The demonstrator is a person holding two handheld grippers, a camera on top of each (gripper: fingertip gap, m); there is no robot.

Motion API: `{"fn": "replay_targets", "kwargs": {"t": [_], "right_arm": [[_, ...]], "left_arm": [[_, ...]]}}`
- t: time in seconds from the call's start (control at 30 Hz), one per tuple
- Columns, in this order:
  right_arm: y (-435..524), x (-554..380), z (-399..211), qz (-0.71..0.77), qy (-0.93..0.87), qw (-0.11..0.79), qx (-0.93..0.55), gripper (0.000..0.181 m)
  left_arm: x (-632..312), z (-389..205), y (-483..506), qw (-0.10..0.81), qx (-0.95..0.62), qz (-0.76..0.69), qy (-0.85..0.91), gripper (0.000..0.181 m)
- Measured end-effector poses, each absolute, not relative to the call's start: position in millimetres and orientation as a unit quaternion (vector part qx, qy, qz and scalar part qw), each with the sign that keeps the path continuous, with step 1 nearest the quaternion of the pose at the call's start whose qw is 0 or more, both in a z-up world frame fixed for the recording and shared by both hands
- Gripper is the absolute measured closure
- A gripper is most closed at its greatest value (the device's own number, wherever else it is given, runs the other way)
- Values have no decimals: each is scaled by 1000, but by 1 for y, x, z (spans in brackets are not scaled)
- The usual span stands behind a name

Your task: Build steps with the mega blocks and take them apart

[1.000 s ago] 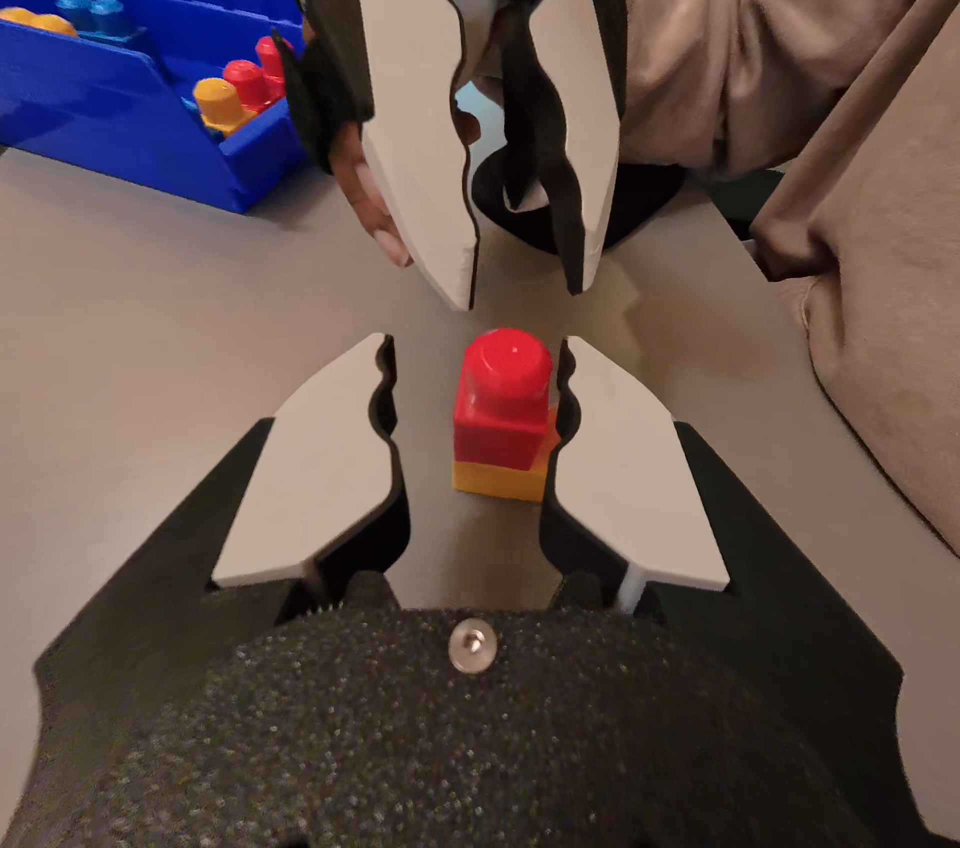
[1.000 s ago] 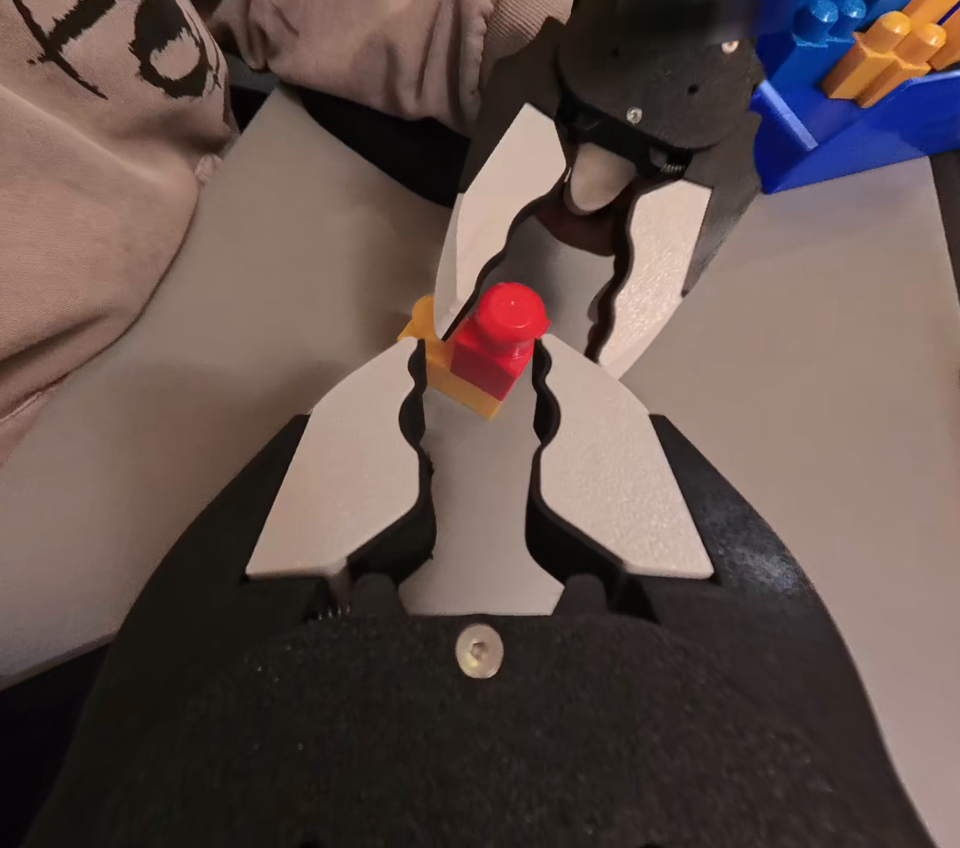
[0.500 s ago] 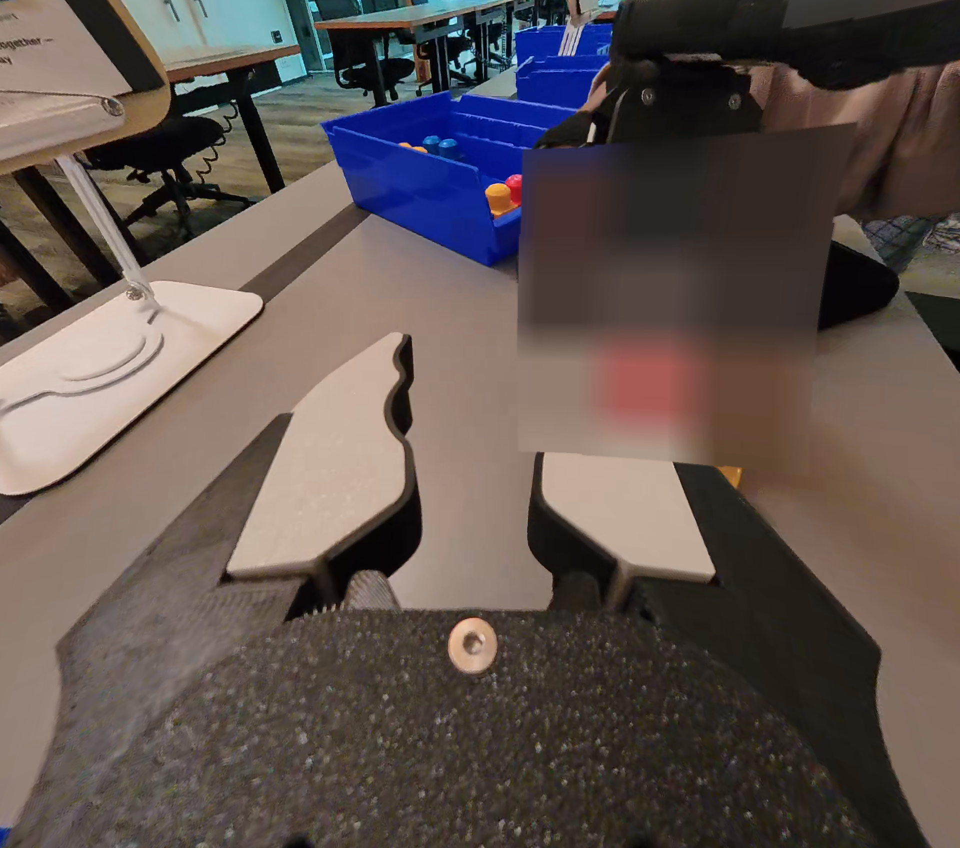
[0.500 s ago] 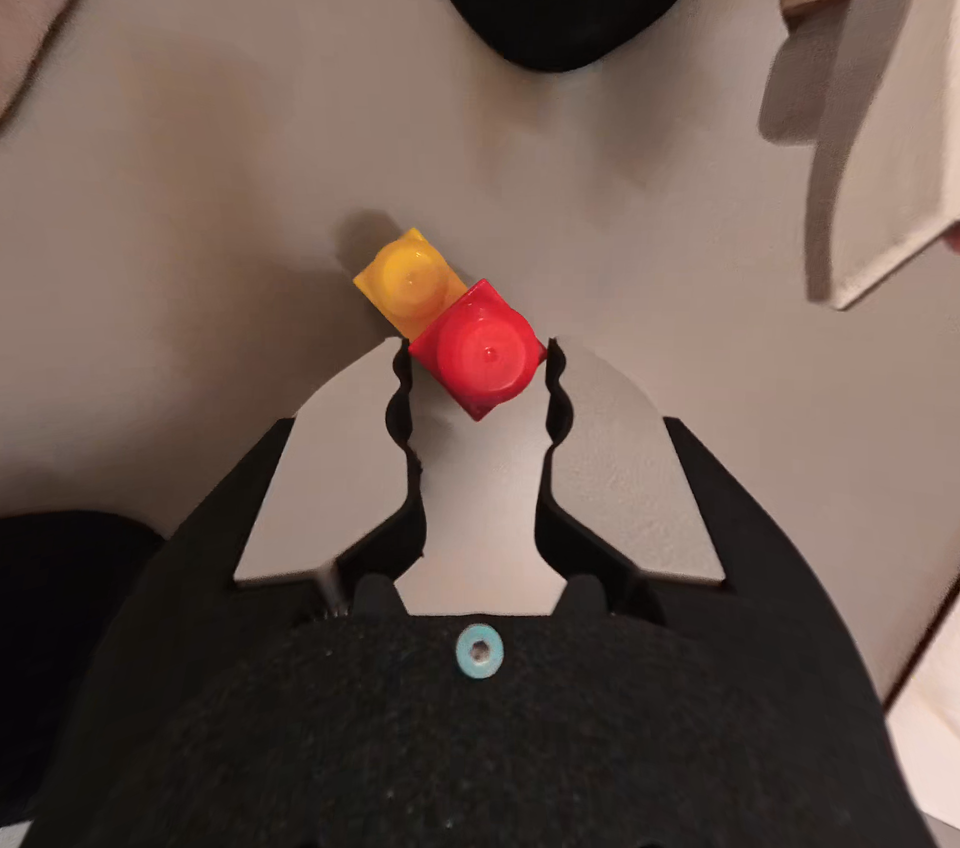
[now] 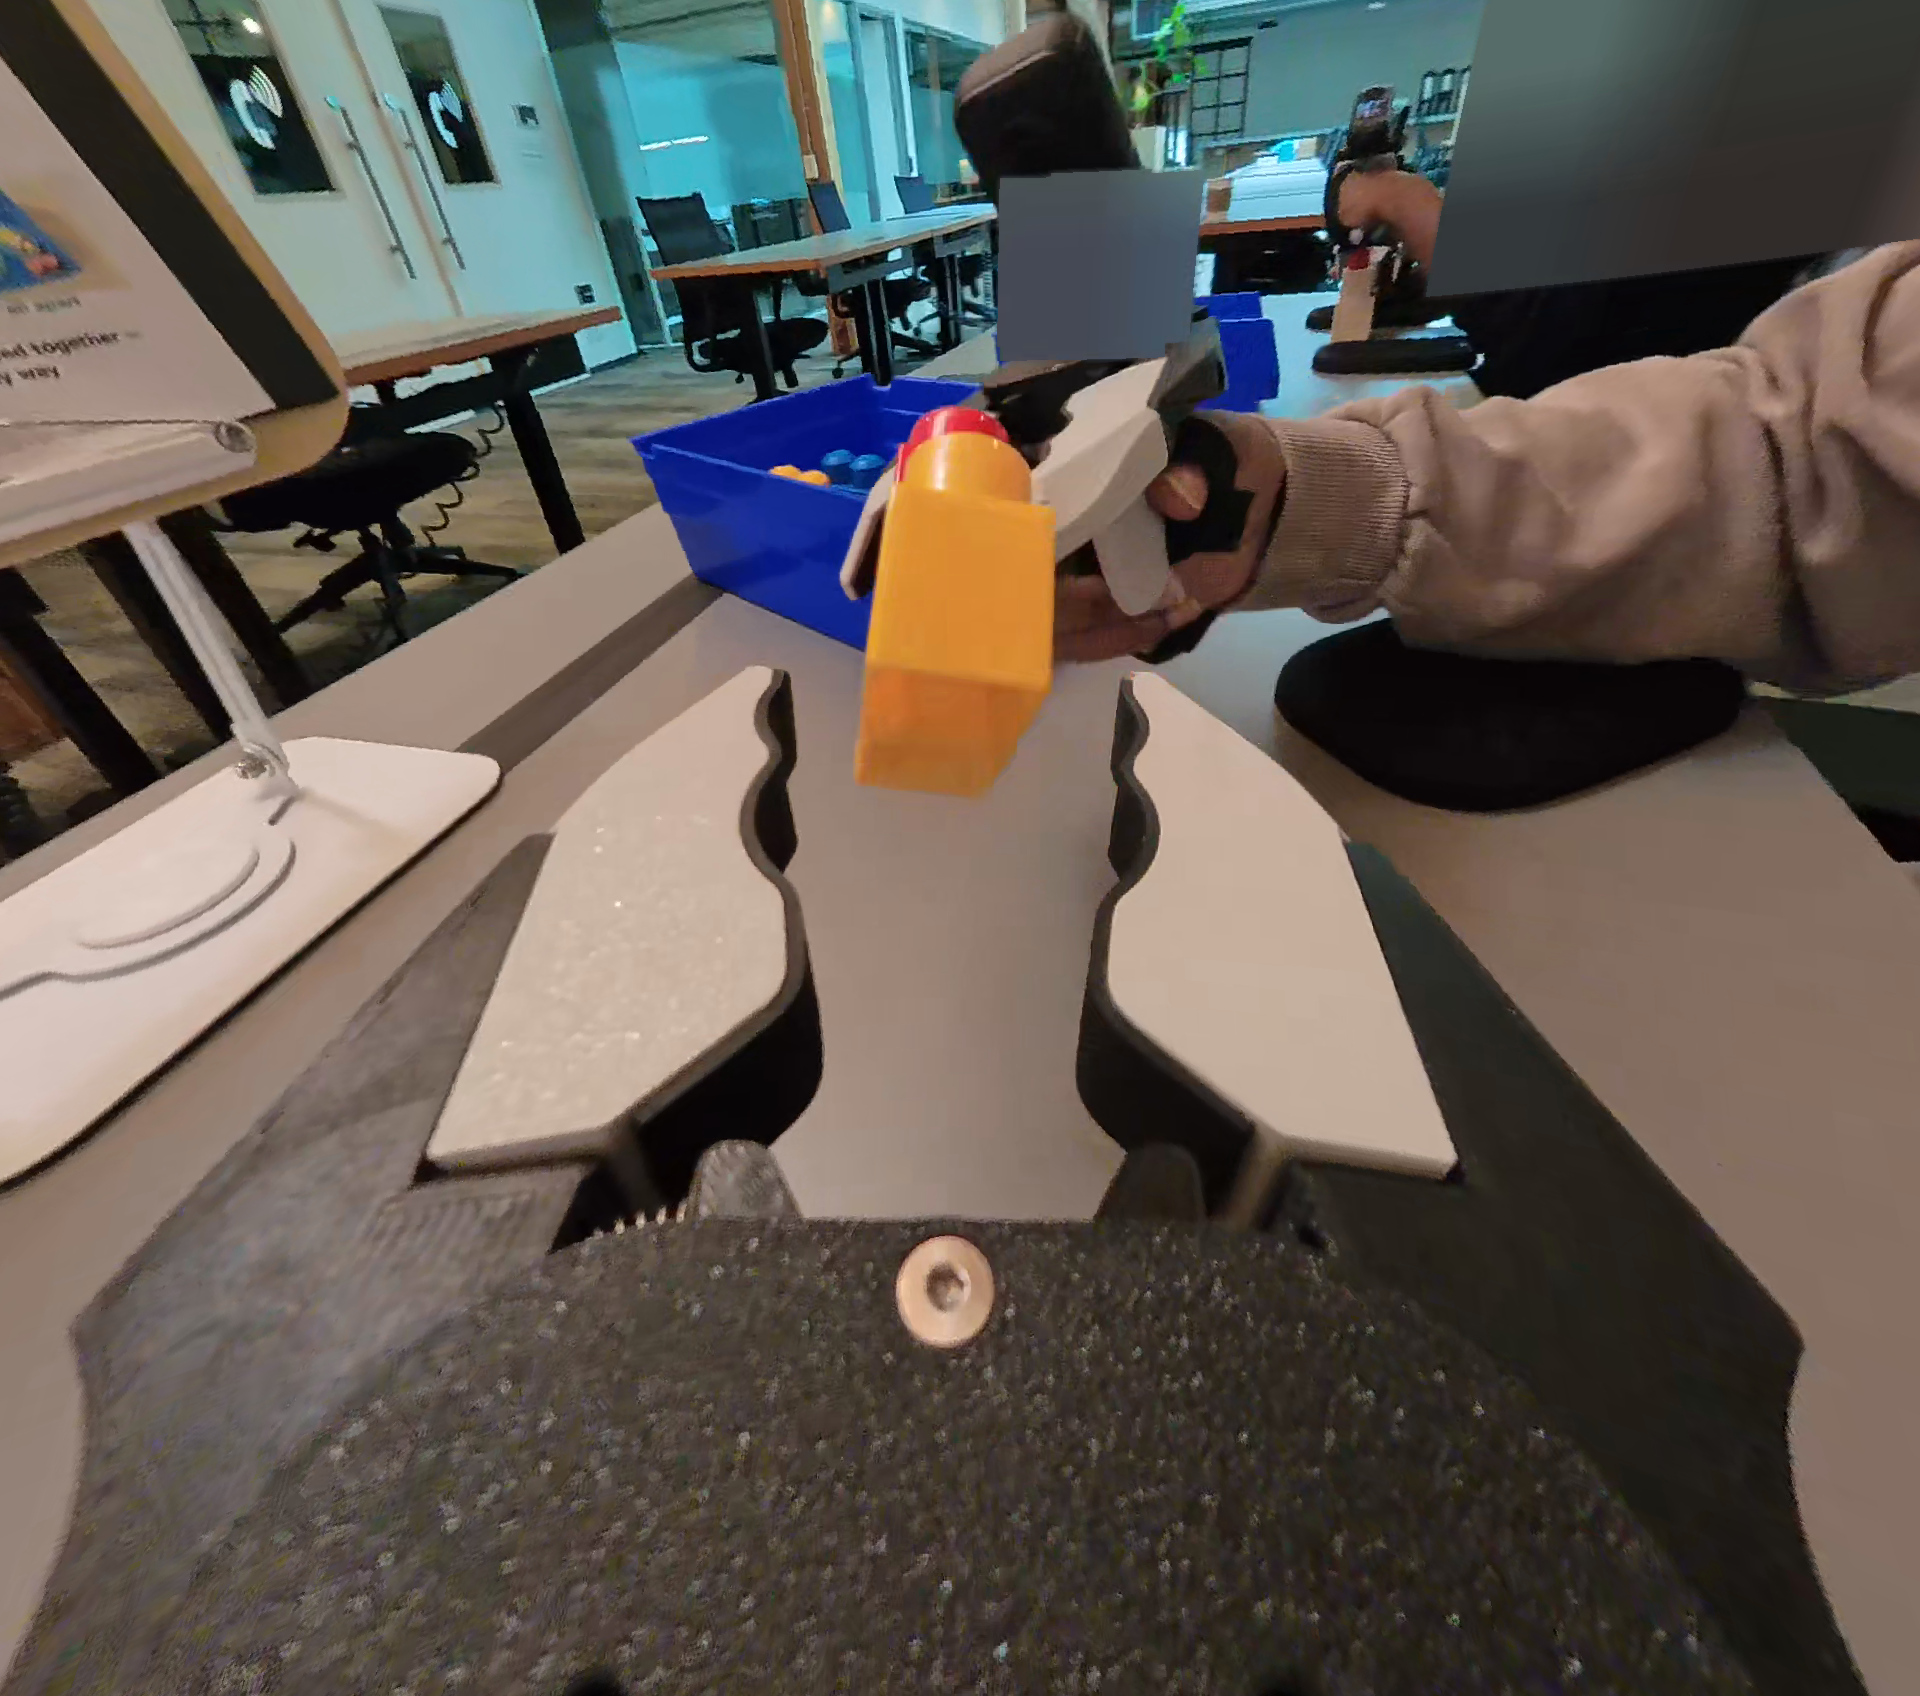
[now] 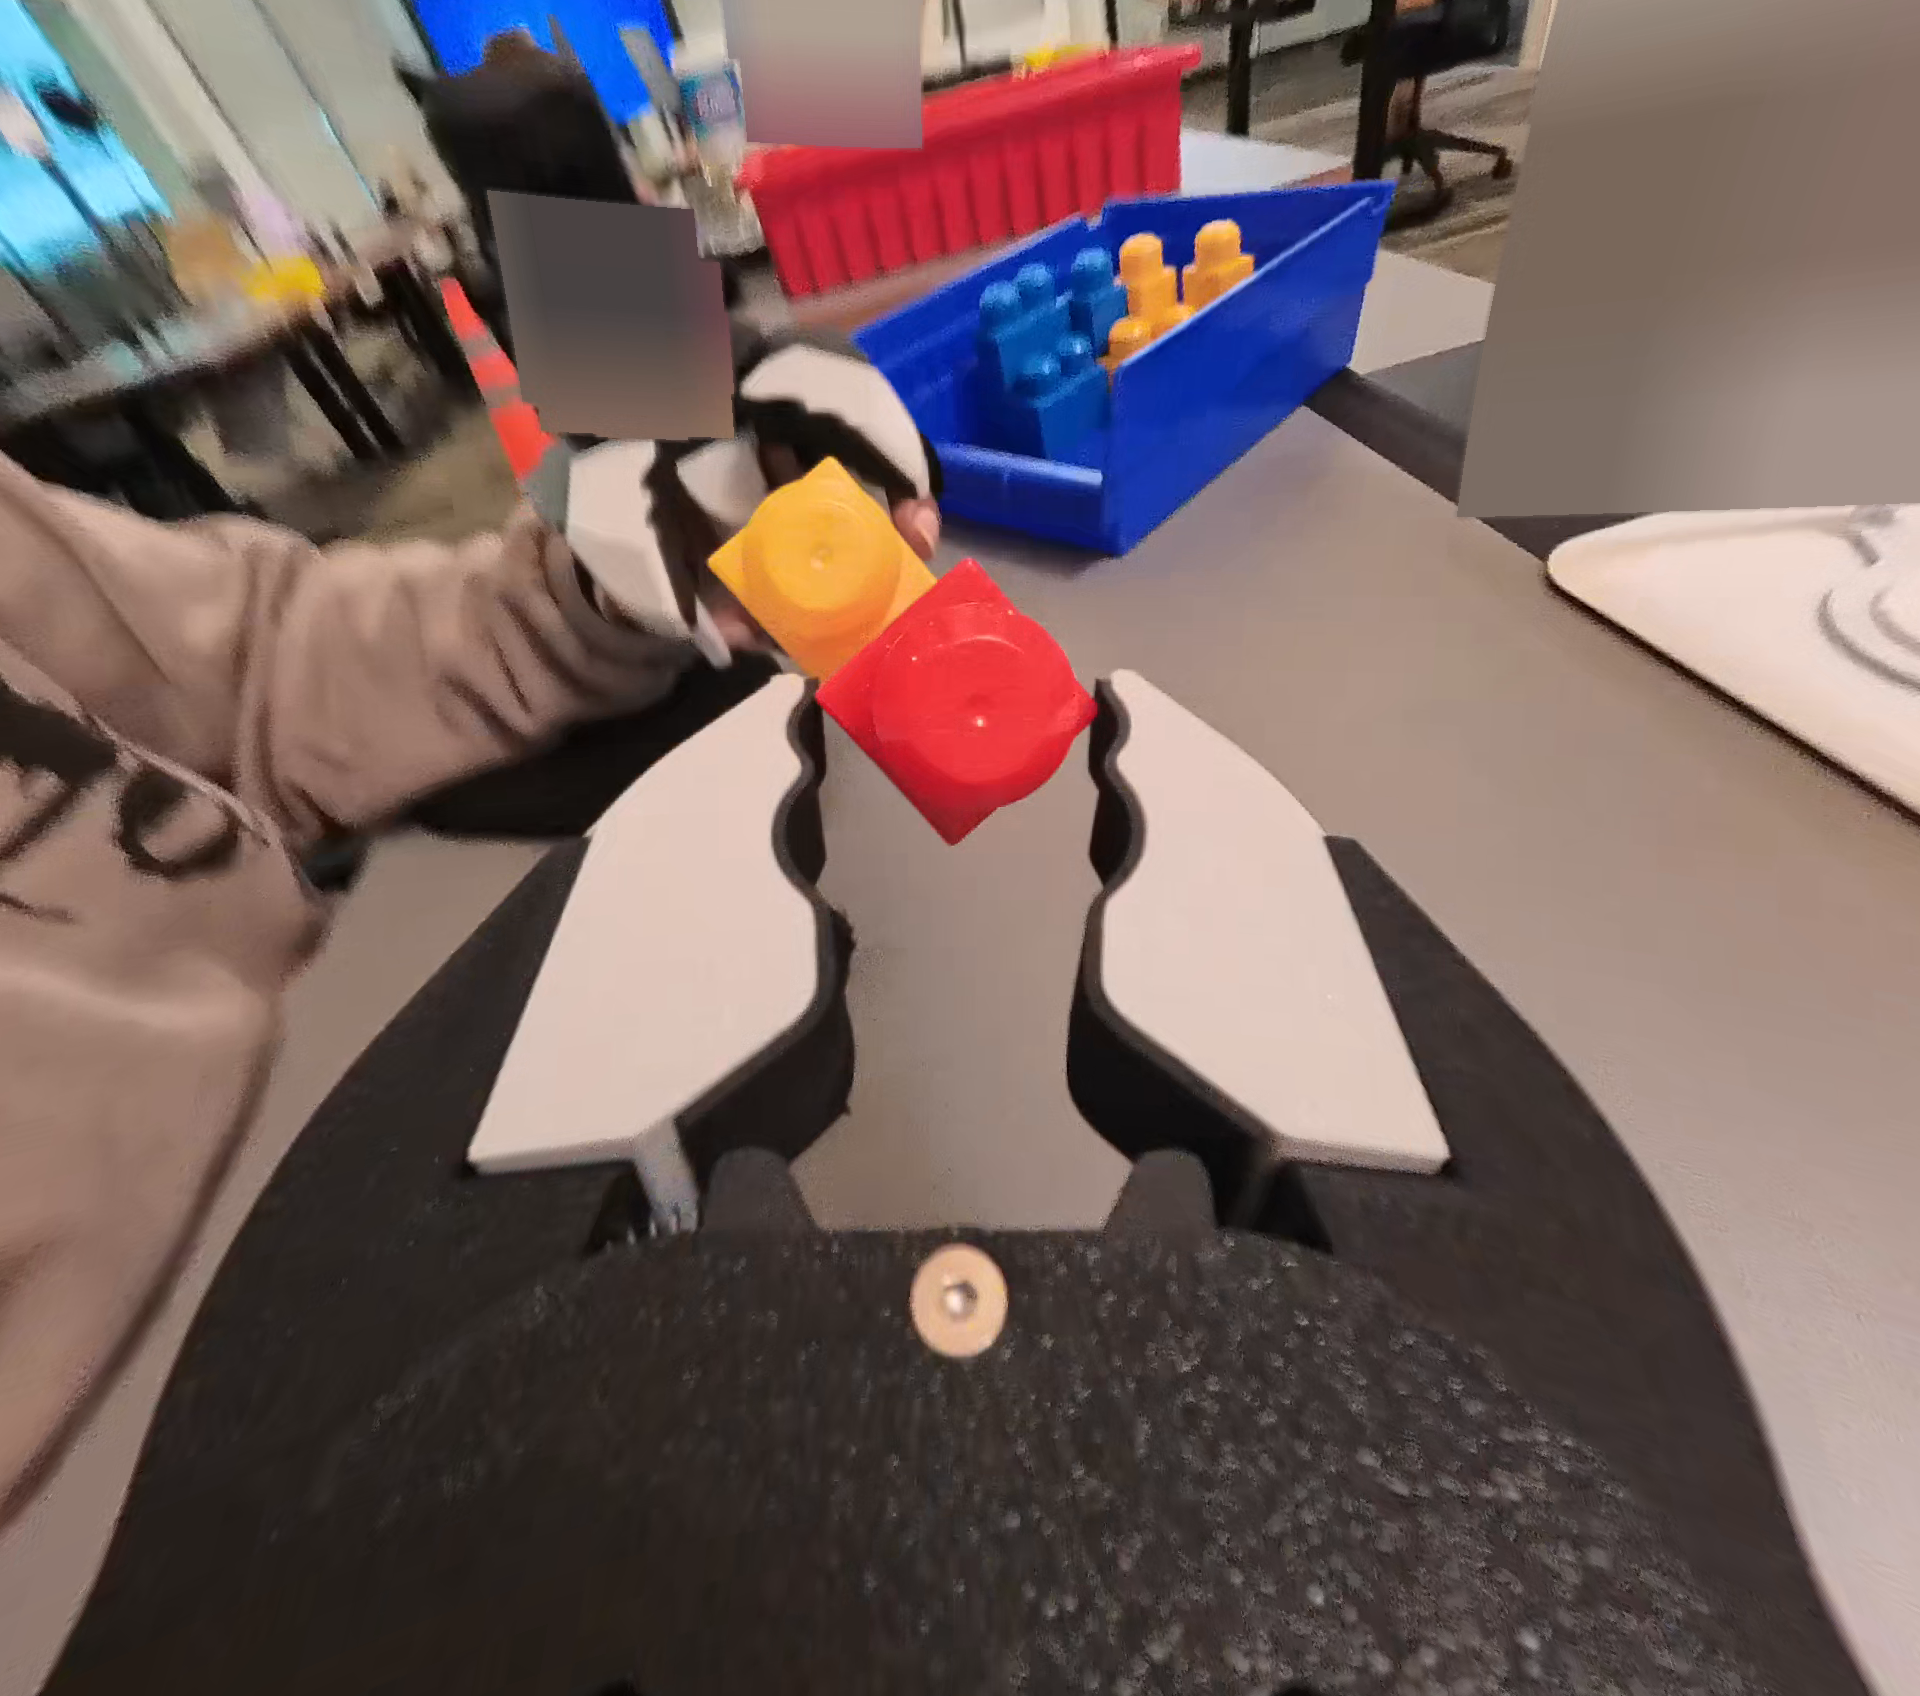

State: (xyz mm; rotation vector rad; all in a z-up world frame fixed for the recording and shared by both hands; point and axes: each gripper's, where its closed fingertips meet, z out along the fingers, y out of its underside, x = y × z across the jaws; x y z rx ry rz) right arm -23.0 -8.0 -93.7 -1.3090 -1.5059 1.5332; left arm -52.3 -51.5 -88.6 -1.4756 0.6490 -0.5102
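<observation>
A red block (image 6: 956,711) is stuck on one end of an orange block (image 6: 821,566). My right gripper (image 6: 956,696) is shut on the red block and holds the pair tilted in the air above the grey table (image 6: 1351,763). In the left wrist view the orange block (image 5: 956,628) points at me, with the red block (image 5: 951,425) behind it between the right gripper's fingers (image 5: 1101,451). My left gripper (image 5: 951,690) is open, and the orange block's near end hangs just between its tips without touching. The left gripper's fingers (image 6: 623,534) show on either side of the orange block in the right wrist view.
A blue bin (image 5: 748,524) with blue and orange blocks stands at the back of the table, also in the right wrist view (image 6: 1195,441). A white stand base (image 5: 208,898) lies at the left. A black pad (image 5: 1507,732) lies under the person's sleeve (image 5: 1558,503). A red bin (image 6: 987,192) is farther back. The left gripper's tips are roughly 6 cm from the right gripper's.
The right gripper closed on the red block and lifted the red-orange pair off the table, tilting it sideways. The left gripper pulled back, stayed open and now faces the orange end.
</observation>
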Motion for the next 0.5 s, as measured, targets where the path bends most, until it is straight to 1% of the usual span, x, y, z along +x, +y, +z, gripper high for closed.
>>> {"fn": "replay_targets", "kwargs": {"t": [0.1,0.13,0.17,0.2,0.27,0.37,0.5], "right_arm": [[-15,-27,-91,630,-516,287,-505,133],[-20,-30,-90,643,-505,279,-503,132],[-26,-33,-91,651,-499,273,-503,132],[-32,-35,-91,655,-499,270,-499,132],[-39,-35,-89,658,-512,269,-483,132],[-47,-30,-88,619,-575,301,-442,133],[-52,-20,-98,514,-676,356,-390,129]], "left_arm": [[-41,-90,-48,667,-654,-213,286,126],[-39,-91,-46,668,-656,-207,285,130],[-39,-91,-45,670,-657,-199,282,138],[-40,-89,-46,674,-654,-198,280,143],[-42,-87,-52,665,-653,-222,287,143],[-41,-87,-61,639,-655,-268,301,144],[-38,-94,-71,604,-661,-305,324,144]]}}
